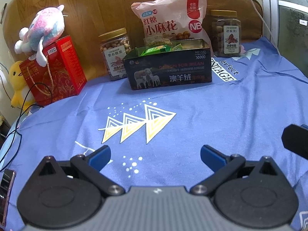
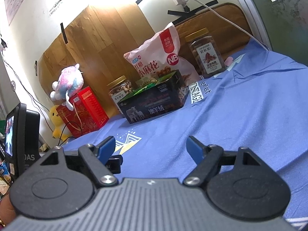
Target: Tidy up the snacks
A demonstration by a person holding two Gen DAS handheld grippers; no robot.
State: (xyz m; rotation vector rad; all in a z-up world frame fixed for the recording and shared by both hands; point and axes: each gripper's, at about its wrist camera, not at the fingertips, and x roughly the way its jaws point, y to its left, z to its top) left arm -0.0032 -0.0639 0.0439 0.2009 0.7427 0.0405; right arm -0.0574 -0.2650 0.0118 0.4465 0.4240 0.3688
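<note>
Where blue cloth point(image 1: 240, 105) ends, wood-grain panel point(image 1: 86, 9) rises.

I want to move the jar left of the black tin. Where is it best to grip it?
Probably grip the nut jar across its body just under the gold lid, coming from its open front-left side; it stands upright, with the black tin close on its right.

Bare blue cloth point(image 1: 192, 100) up front; dark tin point(image 1: 169, 67), jars, pink bag point(image 1: 171, 19) lining the back
</note>
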